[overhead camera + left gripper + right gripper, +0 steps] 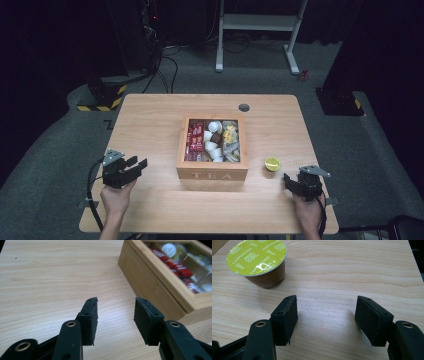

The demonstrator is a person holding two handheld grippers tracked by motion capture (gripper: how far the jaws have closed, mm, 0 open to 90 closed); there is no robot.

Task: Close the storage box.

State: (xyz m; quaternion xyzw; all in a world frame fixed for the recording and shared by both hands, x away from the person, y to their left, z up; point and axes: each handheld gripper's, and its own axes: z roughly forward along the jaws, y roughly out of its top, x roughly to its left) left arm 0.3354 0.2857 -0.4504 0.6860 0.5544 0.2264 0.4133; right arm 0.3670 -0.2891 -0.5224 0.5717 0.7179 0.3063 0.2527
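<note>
Green-lidded capsule (257,258) reads "CAPPUCCINO"; wooden box (212,174) reads "TEA".

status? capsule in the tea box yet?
Not yet. Done: nothing visibly. The cappuccino capsule sits on the table, right of the closed tea box. In hand: nothing; the right gripper is open just short of the capsule, the left gripper open beside the box. Left: lid, grasp, placing, probably.

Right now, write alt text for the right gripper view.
A brown coffee capsule with a yellow-green foil lid printed CAPPUCCINO stands on the light wooden table, beyond and to the left of the open right gripper, whose black jaws hold nothing.
</note>
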